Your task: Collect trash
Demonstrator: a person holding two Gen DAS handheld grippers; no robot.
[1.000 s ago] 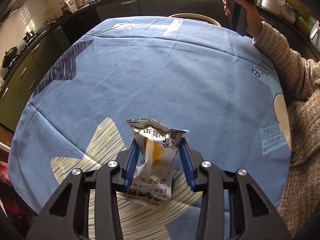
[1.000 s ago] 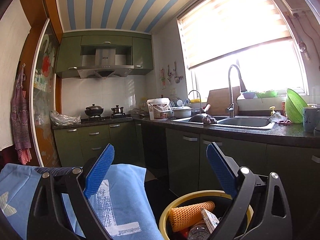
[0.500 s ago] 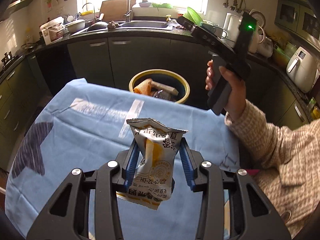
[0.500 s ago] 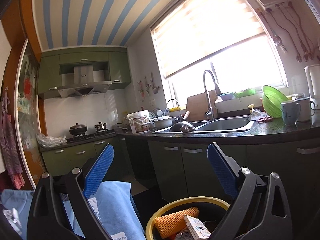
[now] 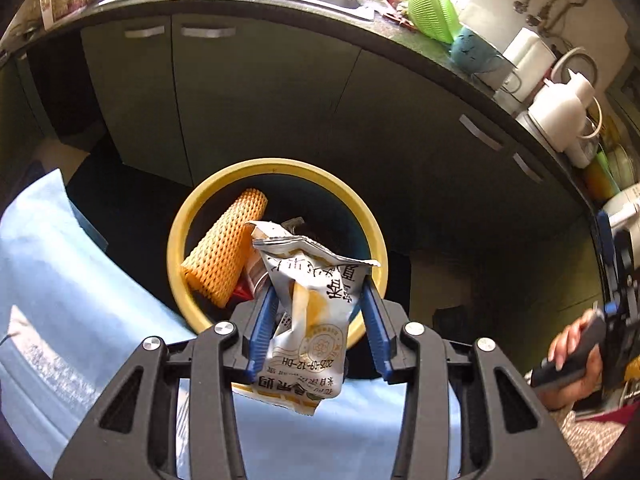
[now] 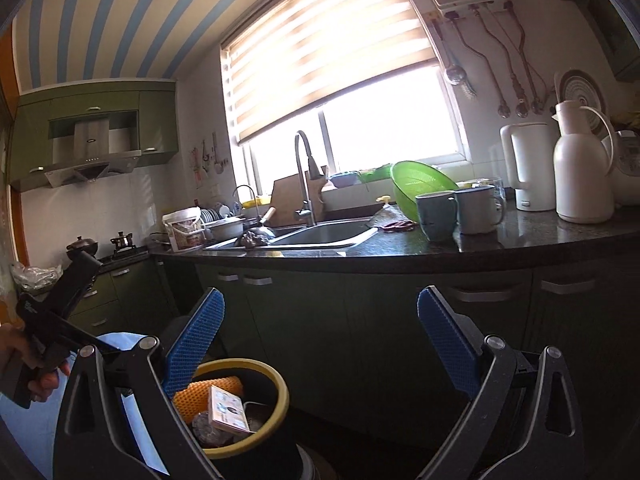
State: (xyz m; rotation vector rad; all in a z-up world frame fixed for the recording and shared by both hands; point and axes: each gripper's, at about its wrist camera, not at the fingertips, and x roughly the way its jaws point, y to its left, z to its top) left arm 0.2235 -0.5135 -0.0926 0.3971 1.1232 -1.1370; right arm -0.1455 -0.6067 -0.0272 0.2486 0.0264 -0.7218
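Between my left gripper's (image 5: 318, 314) ribbed blue pads (image 5: 262, 328) sat a crinkled, glossy foil wrapper (image 5: 310, 312). Just beyond, the bin's (image 5: 276, 168) smooth yellow plastic rim held an orange foam net (image 5: 226, 254).

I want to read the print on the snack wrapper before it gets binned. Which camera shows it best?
The left wrist view: the crumpled snack wrapper fills the middle of the frame, clamped in the left gripper above the yellow-rimmed bin, its print facing the lens. The right wrist view shows none of it, only the bin and the empty right gripper.
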